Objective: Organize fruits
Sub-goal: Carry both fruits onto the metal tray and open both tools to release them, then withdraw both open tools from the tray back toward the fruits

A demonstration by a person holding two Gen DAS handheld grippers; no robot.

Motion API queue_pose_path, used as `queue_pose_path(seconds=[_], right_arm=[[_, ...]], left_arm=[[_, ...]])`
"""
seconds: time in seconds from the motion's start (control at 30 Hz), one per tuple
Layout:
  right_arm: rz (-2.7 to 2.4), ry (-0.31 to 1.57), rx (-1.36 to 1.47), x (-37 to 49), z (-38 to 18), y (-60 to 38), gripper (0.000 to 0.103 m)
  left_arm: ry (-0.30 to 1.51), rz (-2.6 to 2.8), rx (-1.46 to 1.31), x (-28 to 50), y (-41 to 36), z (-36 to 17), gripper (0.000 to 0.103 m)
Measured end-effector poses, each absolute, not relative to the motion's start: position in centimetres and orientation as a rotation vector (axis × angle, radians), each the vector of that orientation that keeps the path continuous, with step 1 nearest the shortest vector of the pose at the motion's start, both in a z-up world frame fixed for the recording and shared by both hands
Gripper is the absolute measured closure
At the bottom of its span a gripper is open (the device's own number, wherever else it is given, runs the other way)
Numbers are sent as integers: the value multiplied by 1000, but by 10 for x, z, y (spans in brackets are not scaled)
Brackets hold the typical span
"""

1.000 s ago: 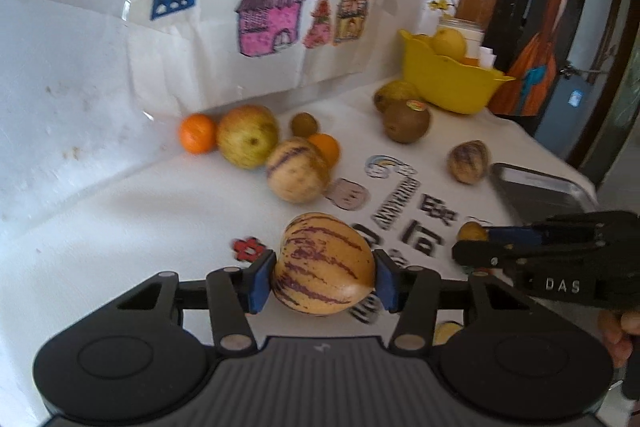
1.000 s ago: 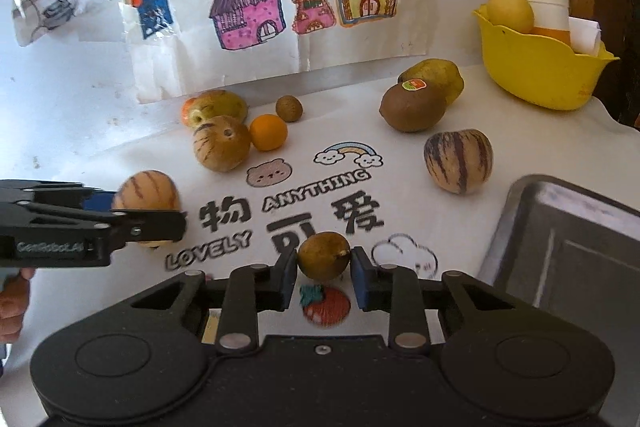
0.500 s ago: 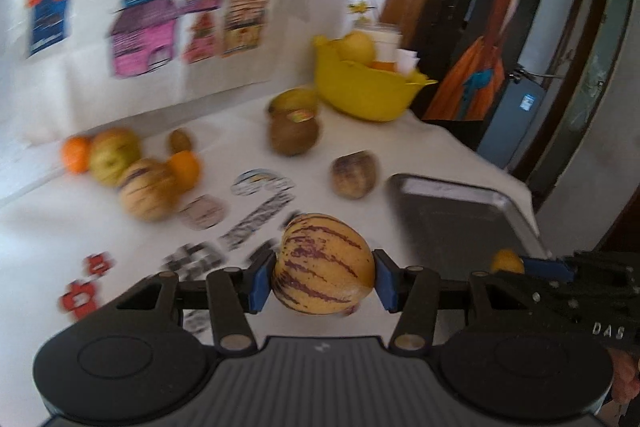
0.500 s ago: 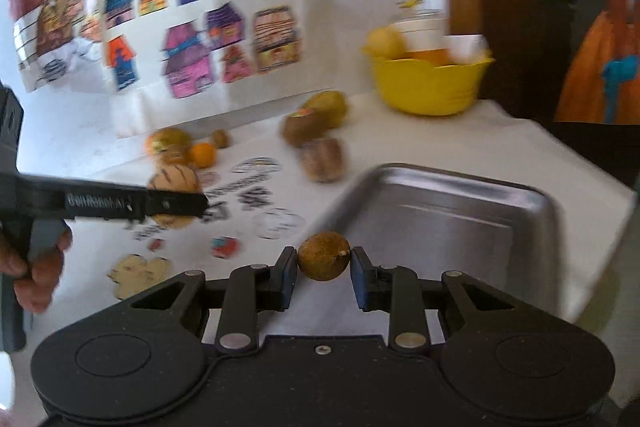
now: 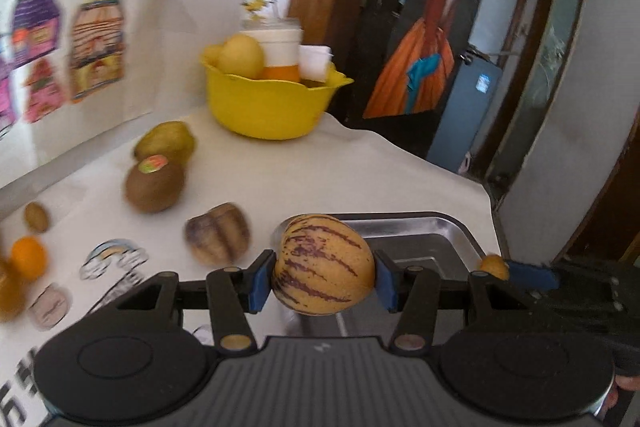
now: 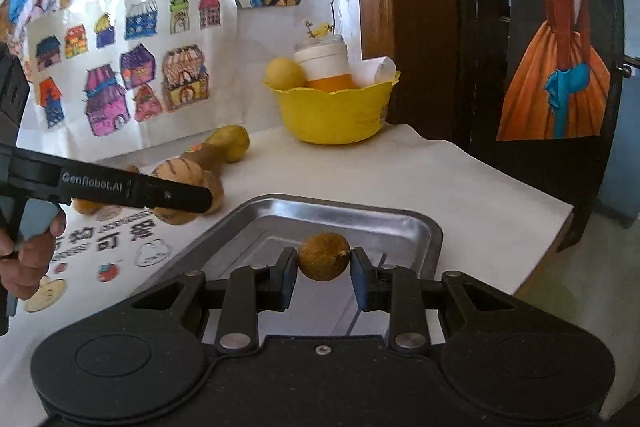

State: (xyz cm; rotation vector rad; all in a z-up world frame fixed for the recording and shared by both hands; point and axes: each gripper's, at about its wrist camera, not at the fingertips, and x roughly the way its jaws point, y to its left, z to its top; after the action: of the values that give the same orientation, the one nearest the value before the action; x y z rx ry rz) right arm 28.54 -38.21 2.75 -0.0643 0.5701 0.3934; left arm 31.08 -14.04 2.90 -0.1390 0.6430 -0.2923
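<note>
The tray (image 6: 434,233) lies right of the loose fruits (image 5: 154,185); the bowl (image 6: 332,115) stands behind both.

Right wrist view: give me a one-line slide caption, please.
Right gripper holds a small brown round fruit over the metal tray; yellow bowl behind.

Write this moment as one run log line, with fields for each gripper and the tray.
left gripper: shut on striped melon | right gripper: shut on small brown fruit, over metal tray | tray: no fruit seen inside
</note>
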Motion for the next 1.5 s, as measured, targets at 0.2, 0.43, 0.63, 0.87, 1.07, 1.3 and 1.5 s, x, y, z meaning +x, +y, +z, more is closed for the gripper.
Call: queue_pose_path(seconds=[0.2, 0.43, 0.63, 0.87, 1.07, 1.3, 1.5], right_arm=[[380, 602, -100, 316, 13, -380, 72], [375, 638, -122, 334, 1, -380, 72], [374, 644, -117, 336, -3, -379, 72], [375, 642, -136, 332, -2, -377, 66], [356, 626, -130, 319, 0, -379, 52], [347, 579, -133, 289, 13, -374, 24], [360, 530, -149, 253, 31, -361, 8]], left_arm=[[697, -325, -102, 338, -161, 13, 47], [737, -329, -83, 353, -166, 1, 47], [752, -334, -80, 358, -166, -5, 47], [764, -333, -94, 360, -164, -2, 46], [706, -305, -108, 352, -159, 9, 31], [636, -254, -148, 318, -147, 26, 5], [582, -235, -77, 277, -136, 42, 1]])
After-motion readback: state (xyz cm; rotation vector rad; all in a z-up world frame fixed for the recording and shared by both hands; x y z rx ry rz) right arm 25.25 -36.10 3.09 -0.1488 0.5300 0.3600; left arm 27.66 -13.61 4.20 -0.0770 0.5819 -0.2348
